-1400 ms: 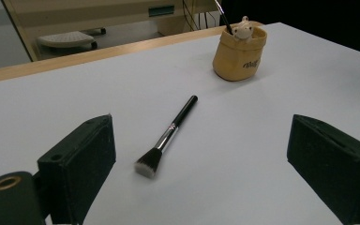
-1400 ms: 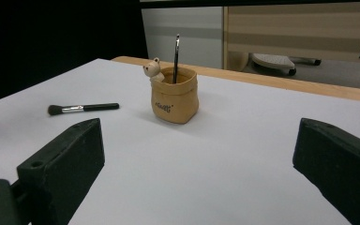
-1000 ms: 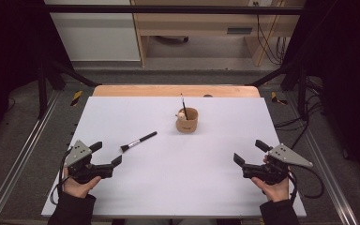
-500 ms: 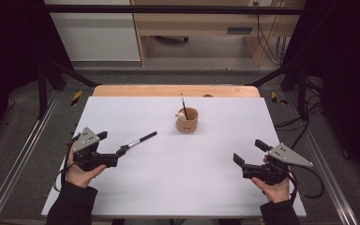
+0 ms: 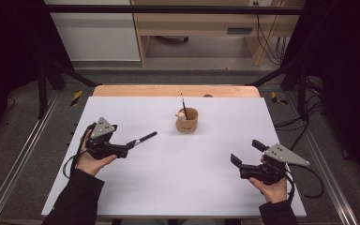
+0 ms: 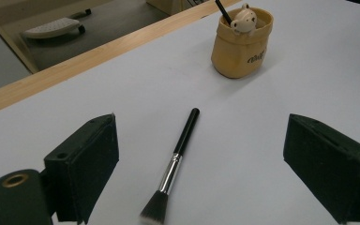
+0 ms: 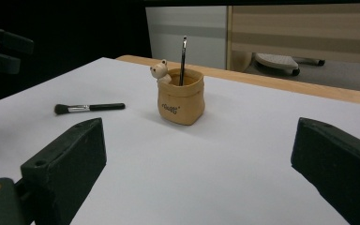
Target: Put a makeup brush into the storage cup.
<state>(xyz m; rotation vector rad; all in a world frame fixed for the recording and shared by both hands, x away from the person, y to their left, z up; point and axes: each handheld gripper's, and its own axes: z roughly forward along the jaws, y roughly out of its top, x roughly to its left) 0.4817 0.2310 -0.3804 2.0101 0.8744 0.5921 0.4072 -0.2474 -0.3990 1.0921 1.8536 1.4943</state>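
We see open surface (image 5: 183,168) on both sides of the brush (image 6: 176,161), which lies between the spread fingers (image 6: 82,164) of the left gripper (image 6: 201,168). The tan cup (image 5: 187,120) stands well beyond, the sole obstacle between us and the far edge.

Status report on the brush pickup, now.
Left gripper open, jaws either side of the makeup brush, not touching. Right gripper open, idle. Brush flat on the table. Nothing in the way.
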